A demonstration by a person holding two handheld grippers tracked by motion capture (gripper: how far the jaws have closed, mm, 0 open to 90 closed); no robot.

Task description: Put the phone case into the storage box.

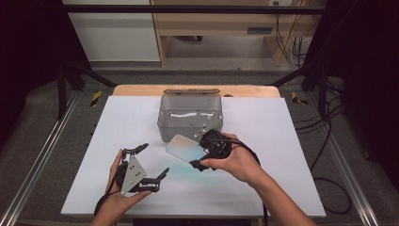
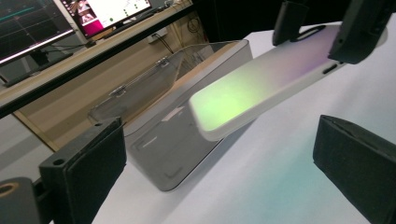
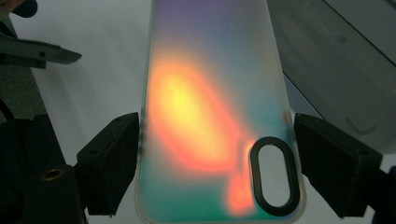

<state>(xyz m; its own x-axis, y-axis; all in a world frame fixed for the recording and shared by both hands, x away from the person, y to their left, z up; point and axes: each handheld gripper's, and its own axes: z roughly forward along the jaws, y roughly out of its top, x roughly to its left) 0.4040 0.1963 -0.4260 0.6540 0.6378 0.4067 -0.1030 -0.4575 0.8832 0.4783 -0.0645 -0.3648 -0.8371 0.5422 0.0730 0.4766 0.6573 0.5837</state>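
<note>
From above, my right jaws [image 1: 201, 153] clamp a phone case [image 1: 184, 148], a pale, frosted slab with rounded corners, held off the white desk [image 1: 117, 141] just in front of the grey box [image 1: 190, 116]; its long axis runs from my right hand toward the left, free end pointing at my left side. My left jaws [image 1: 153, 162] stand wide with nothing between them. Through my left gripper view the case [image 2: 254, 91] glows green to violet, slanting up to the right jaws beside the box [image 2: 182, 126]. Through my right gripper view the case [image 3: 201, 107] shimmers orange and teal, black oval camera cutout near me, gripped by its long edges, pointing straight away.
</note>
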